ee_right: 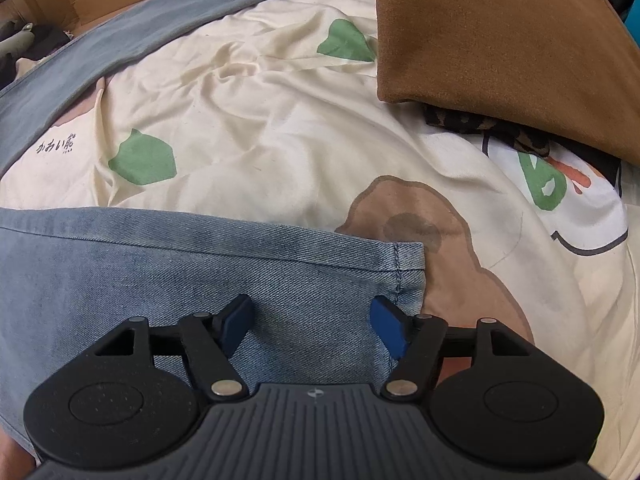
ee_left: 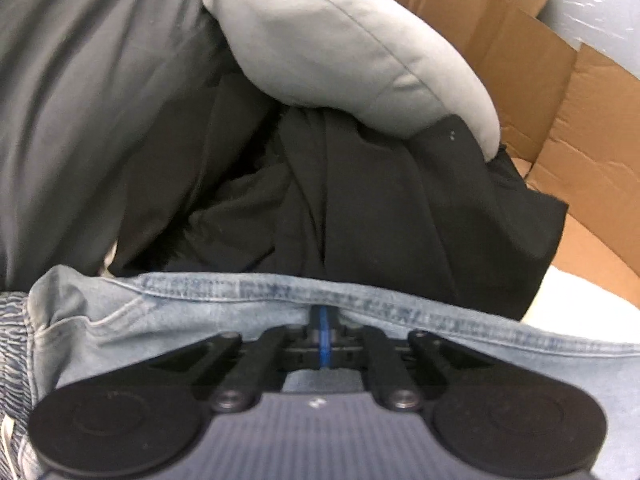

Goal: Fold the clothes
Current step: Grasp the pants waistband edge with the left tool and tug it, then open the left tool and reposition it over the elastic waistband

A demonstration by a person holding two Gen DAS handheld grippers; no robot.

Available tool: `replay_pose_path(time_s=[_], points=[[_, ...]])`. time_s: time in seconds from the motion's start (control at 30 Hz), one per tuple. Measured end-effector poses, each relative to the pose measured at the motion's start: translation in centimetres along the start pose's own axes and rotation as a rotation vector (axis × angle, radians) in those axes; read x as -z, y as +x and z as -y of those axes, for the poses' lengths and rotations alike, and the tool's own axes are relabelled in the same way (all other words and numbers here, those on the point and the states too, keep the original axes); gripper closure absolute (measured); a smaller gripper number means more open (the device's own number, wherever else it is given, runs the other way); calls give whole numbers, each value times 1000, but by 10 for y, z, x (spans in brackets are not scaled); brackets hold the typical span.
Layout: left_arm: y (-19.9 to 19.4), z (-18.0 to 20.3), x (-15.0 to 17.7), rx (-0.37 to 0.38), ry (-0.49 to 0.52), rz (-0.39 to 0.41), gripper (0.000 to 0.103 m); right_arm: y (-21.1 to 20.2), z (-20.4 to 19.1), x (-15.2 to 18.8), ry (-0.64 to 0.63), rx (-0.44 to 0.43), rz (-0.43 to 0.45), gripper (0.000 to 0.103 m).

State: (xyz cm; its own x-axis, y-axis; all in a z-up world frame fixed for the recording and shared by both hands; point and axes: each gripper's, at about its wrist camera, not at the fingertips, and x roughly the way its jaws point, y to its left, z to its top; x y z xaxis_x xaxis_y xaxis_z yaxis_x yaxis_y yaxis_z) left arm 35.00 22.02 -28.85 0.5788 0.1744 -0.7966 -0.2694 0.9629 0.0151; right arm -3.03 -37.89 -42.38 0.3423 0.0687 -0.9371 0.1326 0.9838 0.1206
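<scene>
Left gripper (ee_left: 324,326) clamping jeans (ee_left: 224,320), right gripper (ee_right: 312,324) spread above hem

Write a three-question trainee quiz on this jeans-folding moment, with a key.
1. True or false: the left gripper is shut on the jeans' waistband.
2. The right gripper is: A) open over the jeans leg, B) shut on the brown garment, C) holding a pillow.
3. Fill in: the jeans leg's hem lies on a cream bedsheet printed with green shapes and a brown ____.

Key: 1 true; 2 A; 3 bear.
</scene>
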Motion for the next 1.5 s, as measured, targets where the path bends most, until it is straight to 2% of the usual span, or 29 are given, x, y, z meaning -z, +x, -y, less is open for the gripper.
replay_pose_path(time_s=[0.1,0.2,0.4,0.53,0.63,0.83,1.0,1.3,1.37,1.47,1.5], points=[[-17,-19,-2,47,-9,23,99,0,0,1,6,-1,4,32],[-33,-55,-5,83,-64,37,97,-1,1,2,3,-7,9,32],[-47,-123,-2,51,-151,32,97,-1,1,2,-1,-9,11,32],[-29,-117,-11,68,-193,10,97,-1,1,0,-12,-12,0,32],[-21,-112,1,98,-216,-20,97,-1,0,-1,-15,-8,-7,32],[-11,-112,3,84,-257,-35,97,-1,-1,-2,-24,-4,-15,32],[6,-109,-9,47,-258,-44,97,-1,-1,-2,-28,-4,-16,32],[0,-115,-36,0,-199,-107,97,-1,0,-1,-37,-13,-7,32],[-2,-117,-42,-9,-185,-121,92,-1,1,-1,-35,-16,-4,32],[-21,-123,-46,40,-140,-129,78,-1,2,0,-31,-21,4,31],[-30,-124,-44,45,-115,-126,77,-1,2,1,-31,-23,9,31]])
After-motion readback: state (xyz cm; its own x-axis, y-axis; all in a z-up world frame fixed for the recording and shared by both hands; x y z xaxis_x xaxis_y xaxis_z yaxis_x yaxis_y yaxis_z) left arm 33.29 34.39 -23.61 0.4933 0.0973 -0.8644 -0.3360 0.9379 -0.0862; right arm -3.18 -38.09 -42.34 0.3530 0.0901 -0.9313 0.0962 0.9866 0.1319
